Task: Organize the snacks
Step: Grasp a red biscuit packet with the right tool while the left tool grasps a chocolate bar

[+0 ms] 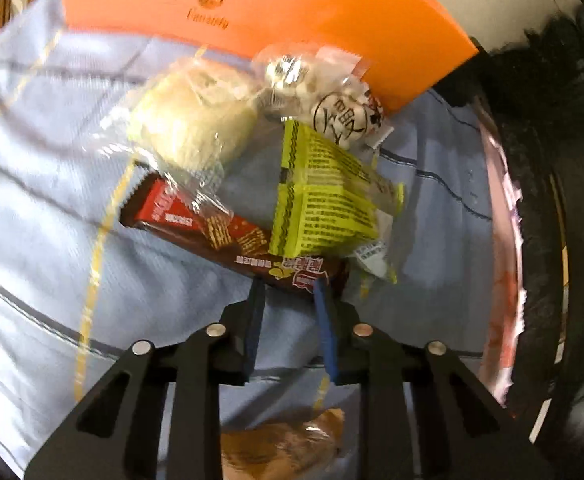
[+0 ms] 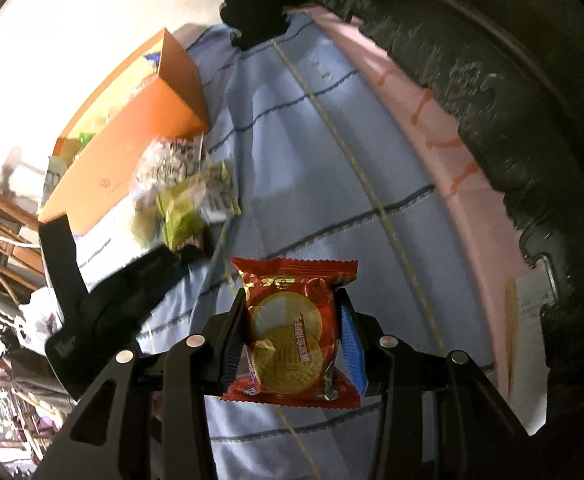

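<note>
Gripping a red snack packet [image 2: 292, 332], the right tool [image 2: 292, 320] hides its middle; left tool [image 1: 290, 284] blurred, narrow.

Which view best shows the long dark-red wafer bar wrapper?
Left wrist view: the long dark-red wafer bar wrapper lies nearly fully visible on the blue cloth. In the right wrist view, the snack pile largely hides it.

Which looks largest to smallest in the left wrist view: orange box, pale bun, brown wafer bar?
1. orange box
2. and 3. brown wafer bar and pale bun: look alike, unranked.
</note>
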Demonstrator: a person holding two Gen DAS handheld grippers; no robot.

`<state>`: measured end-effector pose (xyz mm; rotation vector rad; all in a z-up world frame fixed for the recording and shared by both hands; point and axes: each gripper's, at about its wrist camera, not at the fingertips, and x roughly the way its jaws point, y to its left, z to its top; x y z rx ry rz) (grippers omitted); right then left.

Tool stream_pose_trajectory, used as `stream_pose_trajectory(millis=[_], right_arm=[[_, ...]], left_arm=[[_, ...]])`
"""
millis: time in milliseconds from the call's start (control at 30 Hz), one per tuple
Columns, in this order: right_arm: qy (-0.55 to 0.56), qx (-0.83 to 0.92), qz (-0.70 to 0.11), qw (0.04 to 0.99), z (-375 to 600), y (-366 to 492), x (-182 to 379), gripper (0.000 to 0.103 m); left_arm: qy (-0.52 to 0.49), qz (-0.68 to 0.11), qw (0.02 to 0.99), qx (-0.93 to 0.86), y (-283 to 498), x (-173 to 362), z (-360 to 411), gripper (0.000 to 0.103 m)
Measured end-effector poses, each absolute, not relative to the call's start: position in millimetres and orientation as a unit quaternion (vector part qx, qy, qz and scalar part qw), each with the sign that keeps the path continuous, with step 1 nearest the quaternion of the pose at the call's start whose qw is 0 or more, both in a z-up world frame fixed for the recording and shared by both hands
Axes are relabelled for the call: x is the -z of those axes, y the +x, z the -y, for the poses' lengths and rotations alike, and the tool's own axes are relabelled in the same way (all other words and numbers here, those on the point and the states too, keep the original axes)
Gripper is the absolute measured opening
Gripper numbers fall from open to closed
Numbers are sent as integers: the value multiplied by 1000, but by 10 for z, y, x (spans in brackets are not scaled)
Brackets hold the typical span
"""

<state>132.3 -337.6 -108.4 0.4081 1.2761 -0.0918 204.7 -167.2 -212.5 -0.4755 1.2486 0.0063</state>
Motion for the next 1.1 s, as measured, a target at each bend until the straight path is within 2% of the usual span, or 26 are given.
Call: stream_pose_trajectory(millis=[100, 233, 333, 367, 433, 467, 533, 600, 700, 833, 1000, 1100], right_arm=[[198, 39, -587, 784, 3381, 1315, 1076, 43], [198, 37, -584, 786, 3354, 1337, 1018, 43], [206, 30, -575, 791, 3374, 1349, 943, 43], [208, 29, -566, 797, 3386, 1349, 897, 43], [214, 29, -556, 803, 3406, 1343, 848, 43], [220, 26, -549, 806, 3423, 1339, 825, 43], [230, 23, -541, 809, 3449, 1328, 818, 43], [244, 22, -531, 811, 3456, 1304, 838, 43], [271, 26, -521, 809, 3457, 1246, 907, 43], [289, 41, -521, 802, 3481, 1148, 993, 43], [289, 65, -523, 799, 3510, 1014, 1030, 43], [295, 79, -525, 794, 3546, 963, 1069, 43]], left_arm=[[-194, -574, 796, 0, 1987, 2090, 1695, 5], [-226, -584, 780, 3, 1963, 2111, 1510, 4], [-197, -587, 785, 35, 1914, 2031, 1333, 6], [-180, -588, 787, 52, 1871, 1982, 1223, 13], [-93, -577, 802, 121, 1825, 1836, 1088, 76], [-32, -558, 817, 142, 1775, 1752, 1060, 91], [134, -493, 839, 186, 1661, 1602, 1098, 96], [251, -454, 812, 266, 1561, 1592, 1181, 96], [374, -413, 756, 344, 1456, 1731, 1324, 96], [420, -421, 691, 411, 1503, 2076, 1459, 99], [386, -435, 661, 473, 1659, 2051, 1485, 99], [426, -390, 649, 495, 1576, 2110, 1506, 99]])
